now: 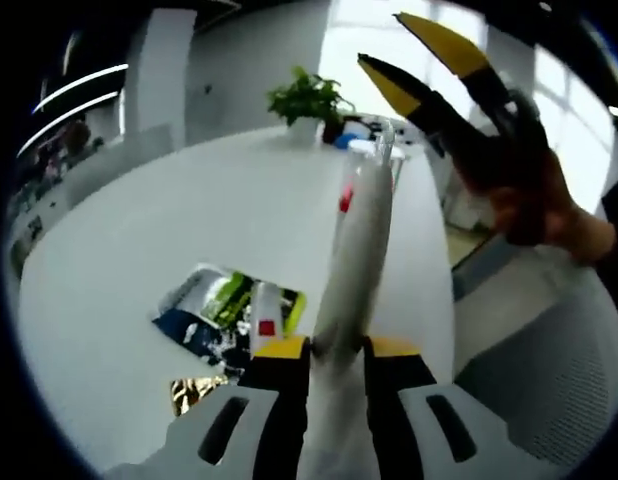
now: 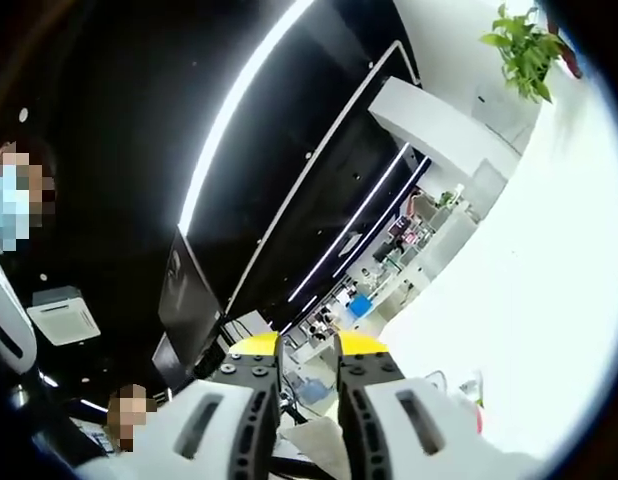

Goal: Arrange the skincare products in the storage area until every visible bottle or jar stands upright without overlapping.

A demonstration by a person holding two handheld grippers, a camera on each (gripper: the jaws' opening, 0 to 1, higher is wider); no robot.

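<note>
A: Left gripper view, entry 1. The left tongs (image 1: 336,350) rise from the bottom centre, yellow tips clamped on a tall white bottle (image 1: 357,235). The bottle runs up the middle of the frame, with a small red mark on its side and a clear top near the upper centre.

B: And the counter?

A: White counter (image 1: 139,270) fills the left and centre. A pile of packets (image 1: 224,305) lies just left of the tongs, lower centre (green, blue and silver, with 1 white piece bearing a red patch). A gold packet (image 1: 194,392) sits below them.

B: The other tool?

A: Right tongs (image 1: 421,55) enter at the upper right, jaws apart, held by a hand (image 1: 534,195). A potted plant (image 1: 309,100) stands at the counter's far edge, top centre.

B: Right gripper view?

A: Tilted. Jaws at bottom centre with a narrow gap and nothing between them. The plant (image 2: 529,45) sits upper right, the white counter (image 2: 529,320) on the right.
</note>
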